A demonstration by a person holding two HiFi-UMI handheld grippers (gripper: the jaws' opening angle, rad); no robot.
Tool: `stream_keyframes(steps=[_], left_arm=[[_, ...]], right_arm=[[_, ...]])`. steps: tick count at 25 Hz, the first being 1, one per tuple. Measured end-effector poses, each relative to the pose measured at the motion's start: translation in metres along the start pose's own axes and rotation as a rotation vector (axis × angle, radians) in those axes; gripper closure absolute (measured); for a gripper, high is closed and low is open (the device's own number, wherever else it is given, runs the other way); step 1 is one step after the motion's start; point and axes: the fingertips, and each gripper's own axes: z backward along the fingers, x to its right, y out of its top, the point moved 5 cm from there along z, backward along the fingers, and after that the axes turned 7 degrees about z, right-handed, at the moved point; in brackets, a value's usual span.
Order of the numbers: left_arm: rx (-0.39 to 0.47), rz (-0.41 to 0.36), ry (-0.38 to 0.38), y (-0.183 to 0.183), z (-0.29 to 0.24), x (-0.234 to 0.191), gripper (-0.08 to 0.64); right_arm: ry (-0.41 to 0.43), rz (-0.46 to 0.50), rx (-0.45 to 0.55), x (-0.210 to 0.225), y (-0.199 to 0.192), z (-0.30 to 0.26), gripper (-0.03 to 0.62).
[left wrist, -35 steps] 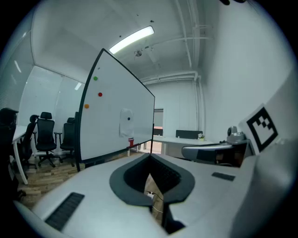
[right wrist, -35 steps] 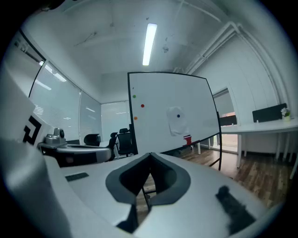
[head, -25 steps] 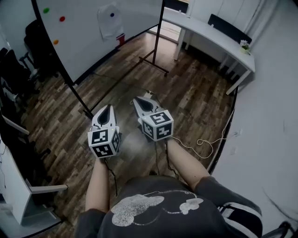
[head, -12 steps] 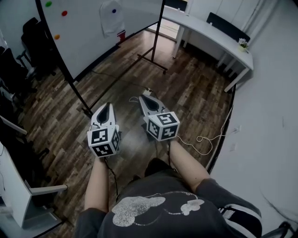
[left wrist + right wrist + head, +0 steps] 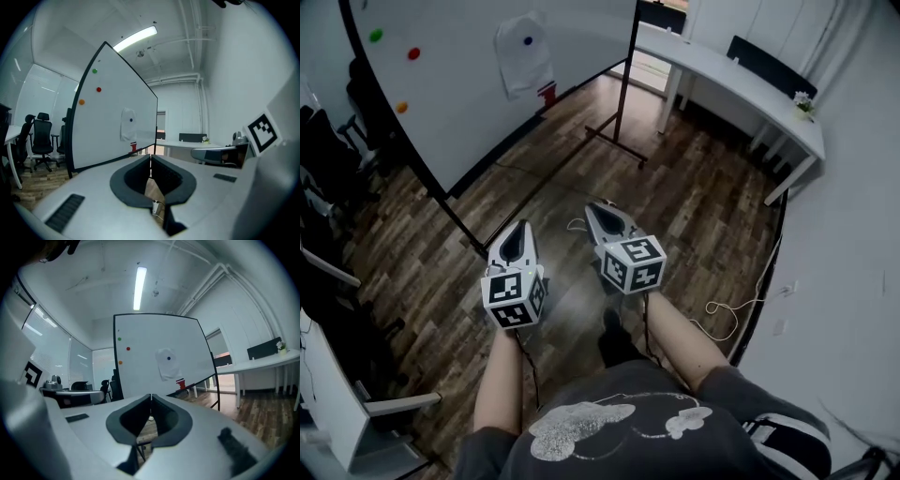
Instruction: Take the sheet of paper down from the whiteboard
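A white sheet of paper (image 5: 525, 53) hangs on the whiteboard (image 5: 469, 84), pinned by a dark blue magnet (image 5: 528, 41). The same sheet (image 5: 127, 124) shows in the left gripper view and the sheet (image 5: 168, 363) in the right gripper view, well ahead of both grippers. My left gripper (image 5: 514, 232) and right gripper (image 5: 598, 208) are held side by side over the wooden floor, pointing toward the board. Both are shut with nothing between the jaws. The left gripper (image 5: 150, 157) and right gripper (image 5: 151, 396) tips meet in their own views.
Green (image 5: 376, 36), red (image 5: 413, 53) and orange (image 5: 401, 107) magnets sit on the board's left part, a red eraser (image 5: 547, 92) on its lower edge. The board's black stand feet (image 5: 617, 145) cross the floor. A white desk (image 5: 741, 89) stands at the back right, office chairs (image 5: 328, 159) left, a cable (image 5: 741, 314) right.
Both grippers have advanced toward the whiteboard, and the person has stepped forward; the board and sheet appear nearer. Both grippers stay shut and empty.
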Motion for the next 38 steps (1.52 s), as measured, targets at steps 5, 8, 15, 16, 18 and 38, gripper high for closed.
stream_keyframes(steps=[5,8,15,16,18,38], left_arm=[[-0.004,0.014,0.049,0.012,-0.067,-0.005,0.546],[0.001,0.007,0.083,0.023,-0.103,-0.008,0.546],[0.048,0.008,0.179,0.048,-0.172,-0.012,0.546],[0.055,0.006,0.192,0.052,-0.179,-0.012,0.546],[0.066,0.009,0.215,0.06,-0.192,-0.014,0.546],[0.158,-0.055,0.25,0.145,-0.307,-0.085,0.545]], right_arm=[[0.051,-0.002,-0.006,0.051,0.014,-0.058,0.569],[0.084,-0.008,0.009,0.078,0.027,-0.087,0.569],[0.182,0.015,0.022,0.134,0.045,-0.144,0.569],[0.189,0.018,0.022,0.142,0.047,-0.151,0.569],[0.196,0.014,0.026,0.157,0.051,-0.164,0.57],[0.227,0.012,0.077,0.194,0.095,-0.303,0.569]])
